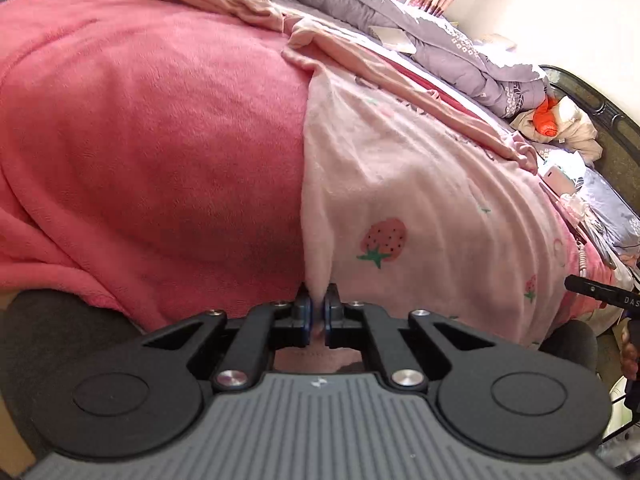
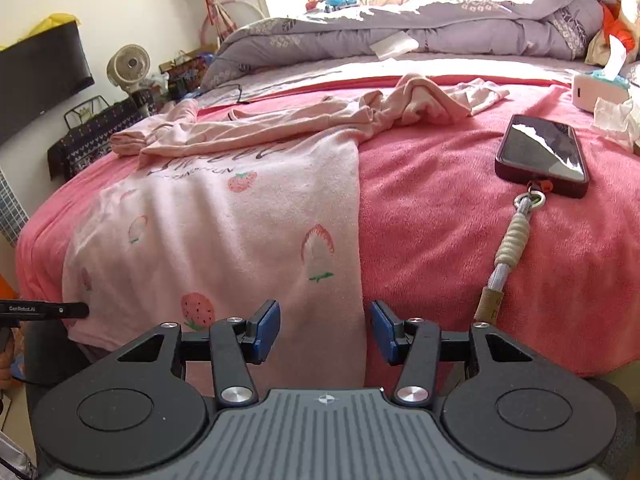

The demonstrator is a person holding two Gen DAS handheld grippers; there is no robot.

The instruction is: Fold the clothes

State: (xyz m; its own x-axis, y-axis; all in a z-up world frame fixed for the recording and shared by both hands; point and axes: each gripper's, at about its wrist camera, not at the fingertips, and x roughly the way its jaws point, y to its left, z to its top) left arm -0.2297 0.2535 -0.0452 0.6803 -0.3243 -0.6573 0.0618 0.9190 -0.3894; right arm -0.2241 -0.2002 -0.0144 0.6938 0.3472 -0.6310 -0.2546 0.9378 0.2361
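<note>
A pale pink garment (image 2: 224, 216) printed with strawberries lies spread on the coral blanket (image 2: 432, 216) that covers the bed, its sleeves bunched in a loose heap along its far edge and its near hem hanging over the bed's front.

The left wrist view shows the left gripper (image 1: 319, 312) clenched on the garment's near corner edge, a thin fold of pink cloth pinched between the blue pads (image 1: 305, 312). That pinch is hidden in the right wrist view, where only a black bar of the left tool pokes in at the left edge.

The right wrist view shows the right gripper (image 2: 325, 330) released, its jaws standing apart over the garment's right edge near the hem; the cloth appears to lie between and below the pads without being pressed, though the angle makes that hard to confirm.

Only this view shows a phone (image 2: 544, 152) with a braided strap (image 2: 508, 248) on the blanket to the right, well apart from the garment, and a tissue box (image 2: 596, 88) beyond it. A grey duvet (image 2: 400, 24) is heaped at the back.
</note>
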